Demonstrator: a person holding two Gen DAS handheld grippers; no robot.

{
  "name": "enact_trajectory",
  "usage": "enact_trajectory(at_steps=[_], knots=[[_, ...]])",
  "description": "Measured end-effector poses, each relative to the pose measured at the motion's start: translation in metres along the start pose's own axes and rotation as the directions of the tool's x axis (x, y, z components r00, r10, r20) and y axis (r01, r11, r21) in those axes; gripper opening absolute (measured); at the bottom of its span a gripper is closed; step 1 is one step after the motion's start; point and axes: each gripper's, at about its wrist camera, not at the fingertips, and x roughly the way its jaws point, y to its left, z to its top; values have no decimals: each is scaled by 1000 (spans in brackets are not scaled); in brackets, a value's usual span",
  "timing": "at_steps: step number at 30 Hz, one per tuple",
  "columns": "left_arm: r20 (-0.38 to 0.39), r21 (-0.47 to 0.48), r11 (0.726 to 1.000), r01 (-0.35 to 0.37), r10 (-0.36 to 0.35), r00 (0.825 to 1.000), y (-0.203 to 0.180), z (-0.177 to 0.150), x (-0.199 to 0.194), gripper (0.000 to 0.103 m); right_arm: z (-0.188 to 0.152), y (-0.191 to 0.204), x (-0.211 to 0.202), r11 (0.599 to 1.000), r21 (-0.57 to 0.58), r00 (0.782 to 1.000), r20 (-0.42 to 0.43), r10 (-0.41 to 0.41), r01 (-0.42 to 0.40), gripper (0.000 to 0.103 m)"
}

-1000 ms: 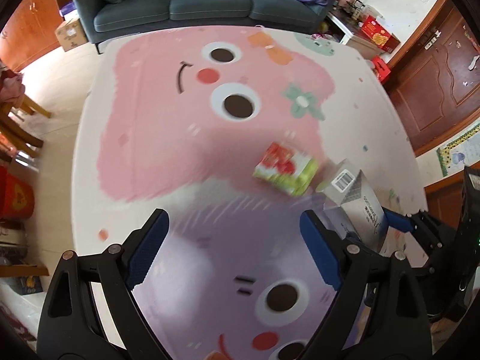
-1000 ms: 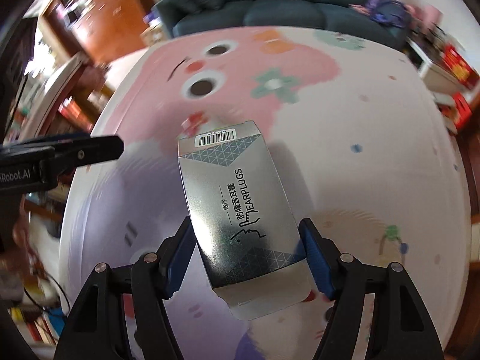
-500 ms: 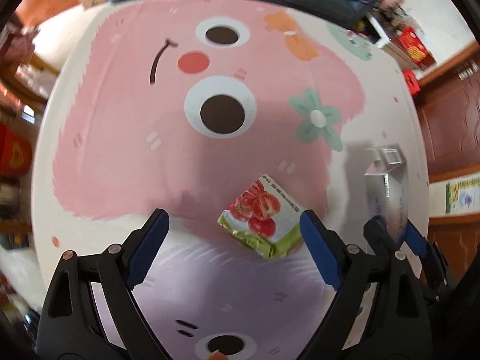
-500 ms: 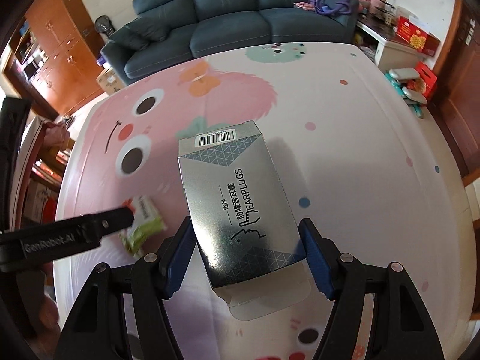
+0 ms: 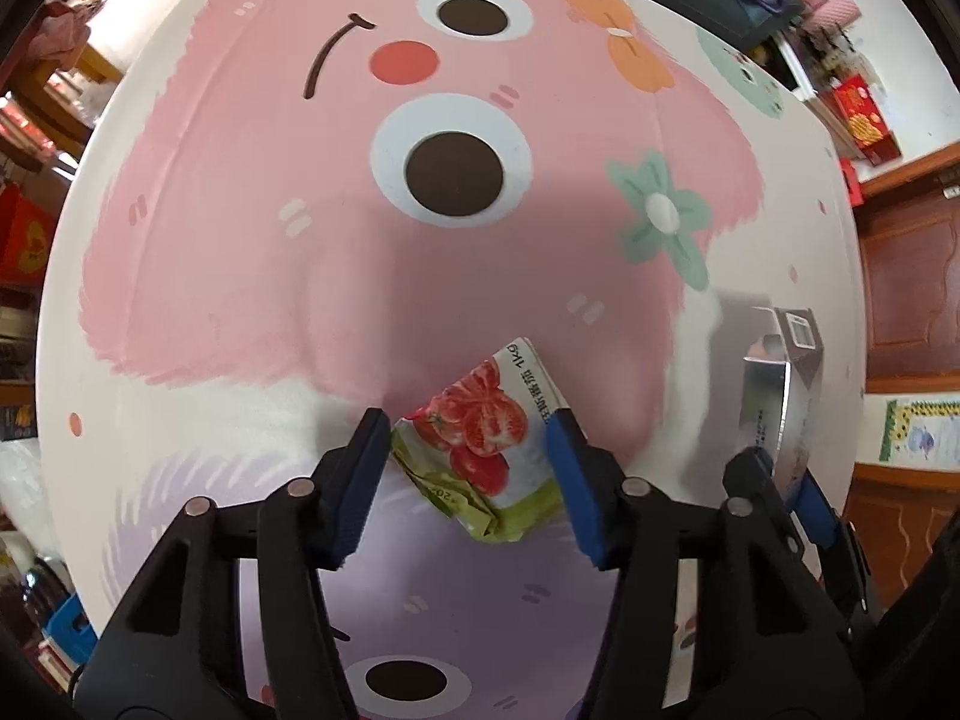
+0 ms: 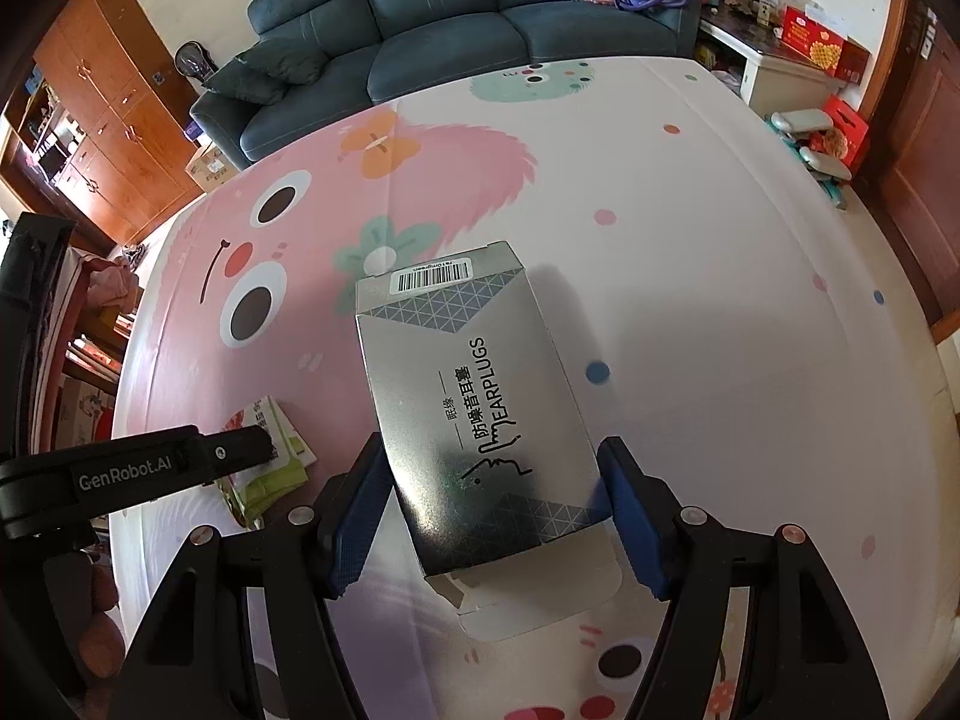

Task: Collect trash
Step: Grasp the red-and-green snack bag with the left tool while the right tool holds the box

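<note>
A crumpled tomato-print packet (image 5: pixel 480 450) lies on the cartoon play mat (image 5: pixel 240 252). My left gripper (image 5: pixel 467 441) is down over it, and both blue pads touch its sides, so it is shut on the packet. In the right wrist view the packet (image 6: pixel 273 456) shows partly under the left gripper's black finger (image 6: pixel 180 468). A silver earplugs box (image 6: pixel 468 396) sits between the pads of my right gripper (image 6: pixel 492 480), held above the mat. From the left wrist view, that box (image 5: pixel 774 396) hangs at the right edge.
A dark blue sofa (image 6: pixel 450 18) stands along the mat's far edge. Wooden cabinets (image 6: pixel 108 132) line the left side. A white low table (image 6: pixel 780 66) with red boxes is at the far right, and wooden doors (image 5: pixel 906 276) close the right side.
My left gripper came down over the tomato packet and its fingers closed in from wide apart onto its sides. The right gripper kept hold of the silver box.
</note>
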Motion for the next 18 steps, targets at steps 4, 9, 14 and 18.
enact_trajectory(at_steps=[4, 9, 14, 18], knots=[[53, 67, 997, 27, -30, 998, -4, -7, -9, 0, -13, -3, -6, 1000, 12, 1000, 1, 8, -8, 69], [117, 116, 989, 88, -101, 988, -1, -16, -28, 0, -28, -4, -16, 1000, 11, 1000, 8, 19, -19, 69], [117, 129, 983, 131, -147, 982, 4, -27, -40, 0, -41, -6, -27, 1000, 1, 1000, 13, 28, -29, 69], [53, 89, 981, 170, -175, 983, 9, -29, -36, 3, -46, -8, -34, 999, -6, 999, 18, 39, -39, 69]])
